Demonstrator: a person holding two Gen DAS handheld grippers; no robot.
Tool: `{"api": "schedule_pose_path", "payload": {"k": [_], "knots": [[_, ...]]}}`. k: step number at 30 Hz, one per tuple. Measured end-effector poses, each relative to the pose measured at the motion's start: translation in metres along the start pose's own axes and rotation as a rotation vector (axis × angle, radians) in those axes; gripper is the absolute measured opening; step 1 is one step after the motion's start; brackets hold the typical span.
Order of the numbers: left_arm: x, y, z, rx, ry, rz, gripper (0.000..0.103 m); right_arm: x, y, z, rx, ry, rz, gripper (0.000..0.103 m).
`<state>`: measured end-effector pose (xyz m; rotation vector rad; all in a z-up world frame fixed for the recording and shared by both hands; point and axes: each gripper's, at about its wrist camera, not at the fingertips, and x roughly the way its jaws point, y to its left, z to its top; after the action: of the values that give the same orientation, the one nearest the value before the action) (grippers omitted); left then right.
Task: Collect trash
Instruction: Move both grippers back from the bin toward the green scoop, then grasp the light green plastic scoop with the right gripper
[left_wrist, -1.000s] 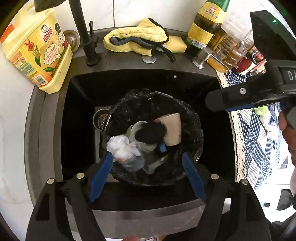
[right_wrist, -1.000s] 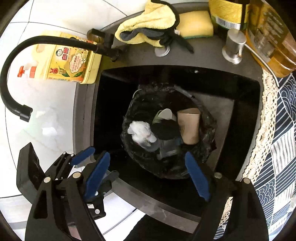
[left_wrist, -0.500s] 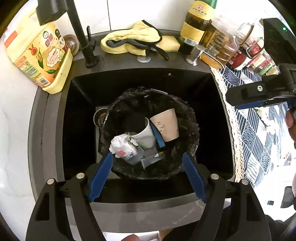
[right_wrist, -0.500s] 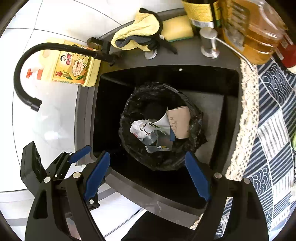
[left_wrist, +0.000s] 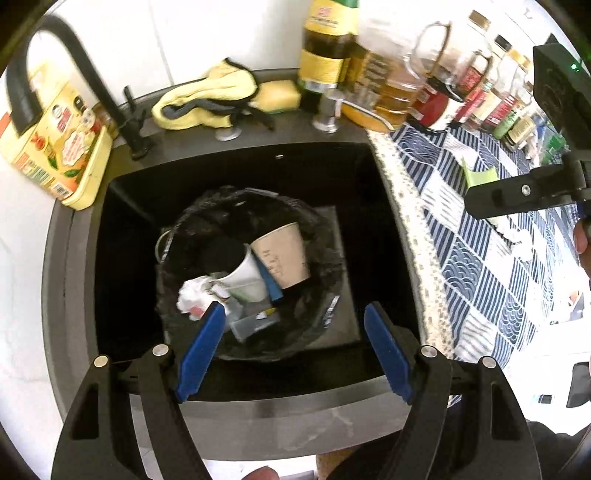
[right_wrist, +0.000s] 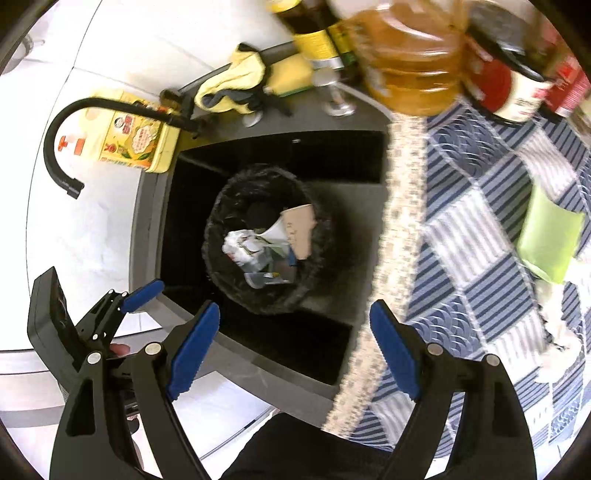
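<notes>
Trash (left_wrist: 258, 273) is lying in the black-lined bin (left_wrist: 325, 236) that's sitting in the sink (left_wrist: 384, 229); I'm hovering my left tool (left_wrist: 293, 339) above it, spread wide and empty, while my right tool (right_wrist: 293, 350) is gaping wide beside the patterned tabletop cloth (right_wrist: 480, 258).

No text reads clearly. The yellow bottle (left_wrist: 55, 147) at the counter's back left corner carries a cartoon label, the paper cup (left_wrist: 282, 254) faint marks, the jars (left_wrist: 491, 99) blurred labels.
</notes>
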<state>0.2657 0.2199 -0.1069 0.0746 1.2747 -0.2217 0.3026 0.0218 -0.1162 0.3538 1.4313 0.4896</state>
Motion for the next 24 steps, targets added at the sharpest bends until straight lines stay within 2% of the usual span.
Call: {"api": "schedule_pose_path", "payload": {"k": [15, 24], "knots": [[0.004, -0.103, 0.009, 0.006, 0.000, -0.010, 0.076, -0.069, -0.122, -0.008, 0.080, -0.063, -0.040, 0.083], [0.015, -0.153, 0.008, -0.016, 0.017, -0.013, 0.076, -0.081, -0.185, -0.002, 0.127, -0.061, -0.035, 0.078]]}}
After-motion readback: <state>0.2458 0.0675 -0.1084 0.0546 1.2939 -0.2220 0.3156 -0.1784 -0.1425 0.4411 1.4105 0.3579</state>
